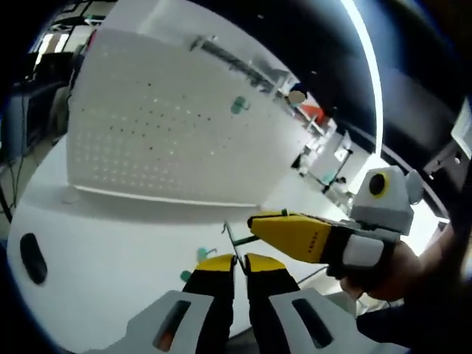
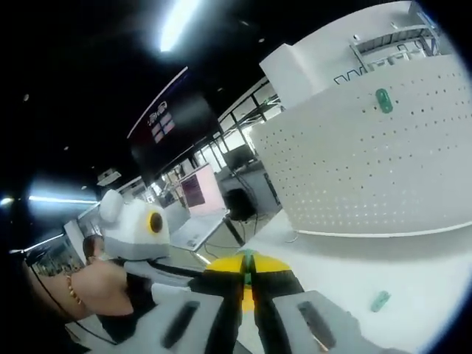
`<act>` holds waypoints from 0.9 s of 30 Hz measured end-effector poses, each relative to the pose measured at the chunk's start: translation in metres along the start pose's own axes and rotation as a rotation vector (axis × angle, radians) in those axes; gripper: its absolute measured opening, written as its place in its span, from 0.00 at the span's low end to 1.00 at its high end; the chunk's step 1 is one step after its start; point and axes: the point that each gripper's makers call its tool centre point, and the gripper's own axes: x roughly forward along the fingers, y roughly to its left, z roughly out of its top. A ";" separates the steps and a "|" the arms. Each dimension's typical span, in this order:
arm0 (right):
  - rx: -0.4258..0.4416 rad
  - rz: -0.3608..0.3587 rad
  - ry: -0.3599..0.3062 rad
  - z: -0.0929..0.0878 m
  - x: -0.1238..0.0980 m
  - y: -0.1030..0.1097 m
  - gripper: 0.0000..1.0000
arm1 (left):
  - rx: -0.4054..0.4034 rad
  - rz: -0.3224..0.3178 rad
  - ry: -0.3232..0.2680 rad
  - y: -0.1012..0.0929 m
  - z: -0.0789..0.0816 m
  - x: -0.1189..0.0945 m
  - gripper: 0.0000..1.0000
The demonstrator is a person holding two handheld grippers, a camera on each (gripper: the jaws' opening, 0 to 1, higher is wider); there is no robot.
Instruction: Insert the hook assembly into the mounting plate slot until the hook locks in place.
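White counter [image 1: 110, 236] carries the upright white perforated mounting plate [image 1: 162, 140], straight ahead; both grippers' jaws pinch the thin wire hook [image 1: 234, 242].

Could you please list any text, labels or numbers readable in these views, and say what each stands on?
None can be read.
Dark hanging sign: pale marks, too blurred to read.
Right gripper: small dark marks on its yellow pad, too small to read.
Pegboard: holes, no text.
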 end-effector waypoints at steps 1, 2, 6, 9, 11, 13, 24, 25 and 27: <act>-0.002 0.000 0.000 0.001 0.000 0.000 0.00 | 0.000 -0.002 -0.001 0.000 0.000 0.000 0.05; -0.009 0.002 0.001 0.001 0.000 0.001 0.00 | -0.004 -0.007 -0.003 -0.001 0.000 0.000 0.05; -0.029 0.006 0.006 0.000 0.000 0.004 0.00 | -0.018 0.008 -0.015 0.003 0.004 -0.003 0.03; 0.041 0.004 0.002 0.000 0.001 0.007 0.00 | -0.019 0.026 -0.012 0.004 0.007 -0.005 0.01; 0.017 0.004 0.003 0.001 0.001 0.006 0.00 | 0.034 0.049 -0.008 0.006 0.009 -0.006 0.01; 0.006 0.005 0.010 0.001 0.002 0.007 0.00 | 0.060 0.064 0.001 0.006 0.011 -0.007 0.01; 0.104 0.046 0.018 0.014 -0.015 0.013 0.08 | 0.121 0.138 -0.035 0.022 0.023 -0.018 0.01; 0.092 0.047 0.023 0.012 -0.016 0.014 0.08 | 0.127 0.141 -0.031 0.022 0.021 -0.018 0.01; 0.078 0.046 0.039 0.009 -0.017 0.013 0.08 | 0.151 0.148 -0.038 0.020 0.021 -0.019 0.01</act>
